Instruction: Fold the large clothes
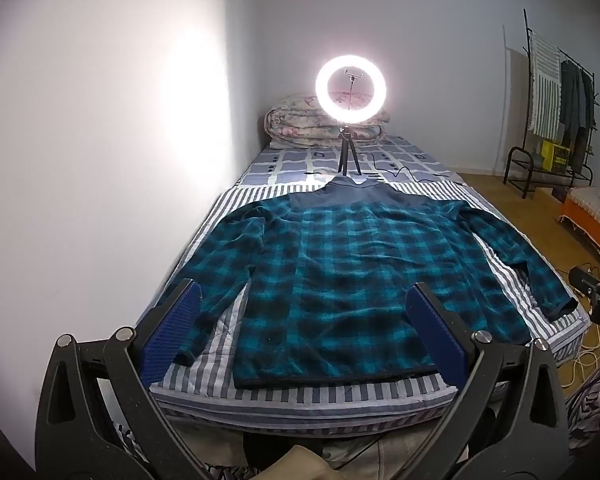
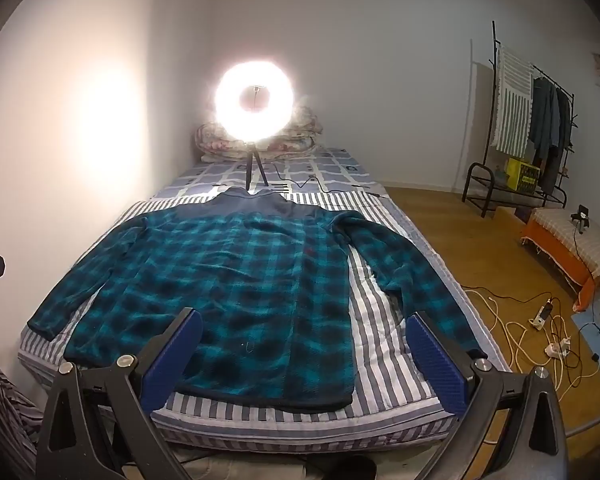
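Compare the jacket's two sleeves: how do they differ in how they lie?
The left sleeve lies wholly on the bed, near the wall; the right sleeve runs along the bed's open side, its cuff at the edge. The left sleeve angles further from the body. Both lie flat, unfolded, same teal plaid.

Your bed wears a grey-and-white striped cover at its near end, and on it the teal plaid jacket lies flat, sleeves spread left and right. Farther back, on the blue checked sheet, stand a lit ring light on its tripod and, at the far end, a folded floral quilt.
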